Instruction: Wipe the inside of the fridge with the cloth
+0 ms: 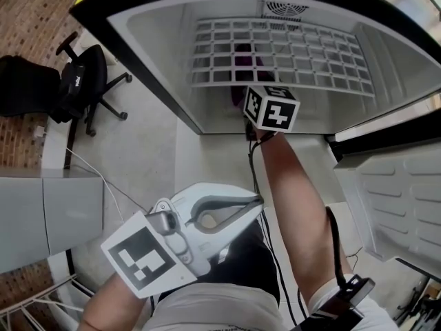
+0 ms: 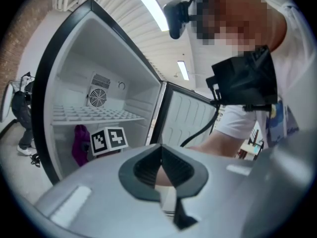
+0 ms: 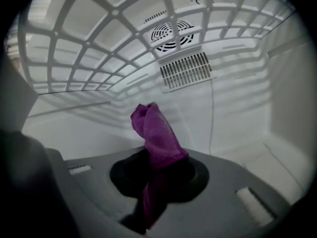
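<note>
The fridge [image 1: 158, 61] stands open, its inside white. My right gripper [image 3: 161, 165] reaches in under the wire shelf [image 1: 275, 47] and is shut on a purple cloth [image 3: 154, 133], which sticks up from the jaws just short of the back wall. In the head view its marker cube [image 1: 272, 109] hides the jaws, and the cloth [image 1: 248, 64] shows through the shelf. From the left gripper view the cloth [image 2: 80, 144] hangs beside that cube [image 2: 109, 140]. My left gripper [image 1: 256, 202] is held low outside the fridge, near the person's body, shut on nothing.
A fan vent [image 3: 173, 33] and a slotted grille [image 3: 187, 71] sit on the fridge's back wall. The fridge door [image 1: 396, 198] hangs open at the right. A black office chair [image 1: 83, 81] and a grey cabinet [image 1: 41, 212] stand to the left.
</note>
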The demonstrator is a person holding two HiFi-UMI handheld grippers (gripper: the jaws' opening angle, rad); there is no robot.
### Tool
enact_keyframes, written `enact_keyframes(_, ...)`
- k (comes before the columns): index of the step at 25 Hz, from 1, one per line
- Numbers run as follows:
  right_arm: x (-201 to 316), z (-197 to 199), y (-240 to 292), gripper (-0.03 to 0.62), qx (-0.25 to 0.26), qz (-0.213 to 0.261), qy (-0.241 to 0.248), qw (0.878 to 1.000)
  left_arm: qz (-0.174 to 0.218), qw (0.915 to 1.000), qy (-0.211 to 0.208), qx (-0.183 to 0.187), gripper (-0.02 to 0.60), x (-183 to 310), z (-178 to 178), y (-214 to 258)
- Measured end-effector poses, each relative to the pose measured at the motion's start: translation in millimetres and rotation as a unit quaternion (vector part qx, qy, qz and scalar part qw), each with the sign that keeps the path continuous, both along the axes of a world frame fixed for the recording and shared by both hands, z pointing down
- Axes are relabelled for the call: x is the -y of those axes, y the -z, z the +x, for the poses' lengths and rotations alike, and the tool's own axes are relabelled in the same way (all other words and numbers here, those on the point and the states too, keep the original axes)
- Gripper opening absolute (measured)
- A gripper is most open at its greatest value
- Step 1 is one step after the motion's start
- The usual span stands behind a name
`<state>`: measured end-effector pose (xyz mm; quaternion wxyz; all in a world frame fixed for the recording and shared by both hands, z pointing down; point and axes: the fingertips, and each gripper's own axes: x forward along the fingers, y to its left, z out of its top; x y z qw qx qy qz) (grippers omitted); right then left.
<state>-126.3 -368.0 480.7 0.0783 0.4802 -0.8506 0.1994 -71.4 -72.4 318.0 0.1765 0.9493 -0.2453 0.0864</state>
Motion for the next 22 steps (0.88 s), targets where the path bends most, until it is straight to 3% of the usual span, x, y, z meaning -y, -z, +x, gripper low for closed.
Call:
enact_keyframes(13, 20, 122, -4, 0.055, -0.065, 0.001, -0.110, 0.992, 0.000, 0.9992, -0.040, -0.006, 0.006, 11, 39, 2)
enact_keyframes(22, 25, 178, 2, 0.055, -0.149, 0.020, -0.159, 0.976, -0.004, 0.9980, -0.062, -0.011, 0.005, 21, 70, 1)
